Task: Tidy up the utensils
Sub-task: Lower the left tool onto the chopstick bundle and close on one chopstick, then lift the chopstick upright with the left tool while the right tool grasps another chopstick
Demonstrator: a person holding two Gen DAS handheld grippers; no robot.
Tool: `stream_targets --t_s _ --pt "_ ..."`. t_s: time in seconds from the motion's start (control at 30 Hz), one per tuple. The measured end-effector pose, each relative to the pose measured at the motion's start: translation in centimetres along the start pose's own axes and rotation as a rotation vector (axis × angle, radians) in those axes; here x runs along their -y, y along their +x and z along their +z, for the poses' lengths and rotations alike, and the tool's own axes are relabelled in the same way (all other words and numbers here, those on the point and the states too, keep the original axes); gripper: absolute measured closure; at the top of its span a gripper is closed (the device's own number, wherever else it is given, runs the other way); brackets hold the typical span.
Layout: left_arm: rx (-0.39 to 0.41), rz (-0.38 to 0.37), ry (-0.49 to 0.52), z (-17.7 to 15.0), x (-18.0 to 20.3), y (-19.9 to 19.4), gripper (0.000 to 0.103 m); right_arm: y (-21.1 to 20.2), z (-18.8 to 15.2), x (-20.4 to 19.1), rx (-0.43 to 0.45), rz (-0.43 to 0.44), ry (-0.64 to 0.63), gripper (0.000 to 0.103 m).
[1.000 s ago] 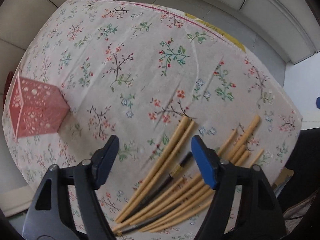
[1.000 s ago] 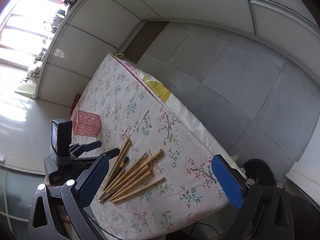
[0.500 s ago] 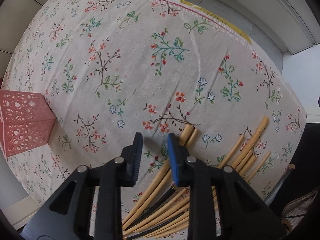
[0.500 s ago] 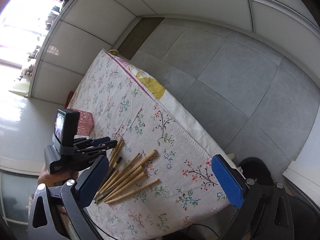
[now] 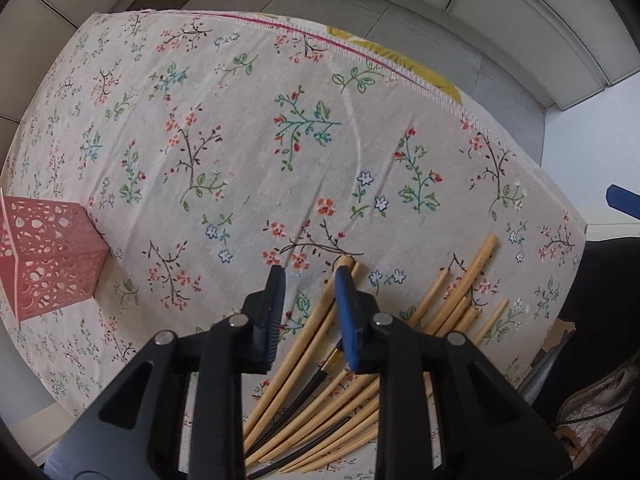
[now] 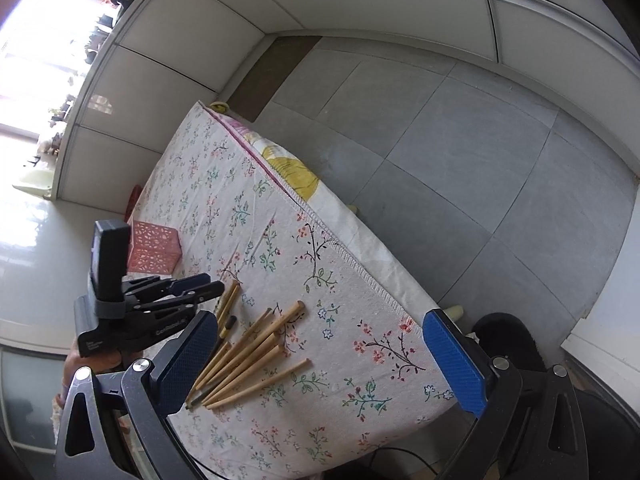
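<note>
Chopsticks (image 5: 320,396): tan bamboo, plus some black ones, fanned on my floral-clothed worktop (image 5: 240,140). My left gripper (image 5: 308,280) has just narrowed its jaws, nothing visibly between them; bundle just beside and below. My right gripper (image 6: 320,356) gapes, empty, above them.

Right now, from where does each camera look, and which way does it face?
Left wrist: sits on the left gripper, looks steeply down on the floral tablecloth, chopsticks and pink basket; its own fingers show.
Right wrist: sits on the right gripper, looks obliquely down along the table toward the floor; its open fingers and the left gripper show.
Shared: tablecloth, chopsticks, basket.
</note>
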State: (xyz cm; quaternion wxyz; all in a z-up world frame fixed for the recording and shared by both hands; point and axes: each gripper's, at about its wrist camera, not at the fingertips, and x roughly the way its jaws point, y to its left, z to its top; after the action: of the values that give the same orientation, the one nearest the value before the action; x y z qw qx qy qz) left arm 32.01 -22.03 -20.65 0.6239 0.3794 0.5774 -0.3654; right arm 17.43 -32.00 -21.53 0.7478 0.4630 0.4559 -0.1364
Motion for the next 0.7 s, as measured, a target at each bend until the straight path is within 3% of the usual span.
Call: stream_targets --t_s 0.17,0.4,0.53,0.7 --pt "-0.049 -0.001 0.023 -0.8 -0.1 1.7 0.075 0.1 0.0 0.1 -0.005 -0.004 0.004 0.000" --pt "-0.033 -0.056 0.002 -0.7 -0.9 0.9 0.075 0.3 -0.1 -0.1 -0.009 -0.008 -0.003 0.000" --pt "-0.047 -0.017 -0.003 -0.7 -2.9 1.6 0.075 0.6 -0.2 -0.2 -0.017 -0.011 -0.003 0.000" --pt "-0.032 -0.043 -0.030 -0.5 -3.7 1.2 0.075 0.8 -0.3 -0.4 -0.025 -0.019 -0.003 0.000"
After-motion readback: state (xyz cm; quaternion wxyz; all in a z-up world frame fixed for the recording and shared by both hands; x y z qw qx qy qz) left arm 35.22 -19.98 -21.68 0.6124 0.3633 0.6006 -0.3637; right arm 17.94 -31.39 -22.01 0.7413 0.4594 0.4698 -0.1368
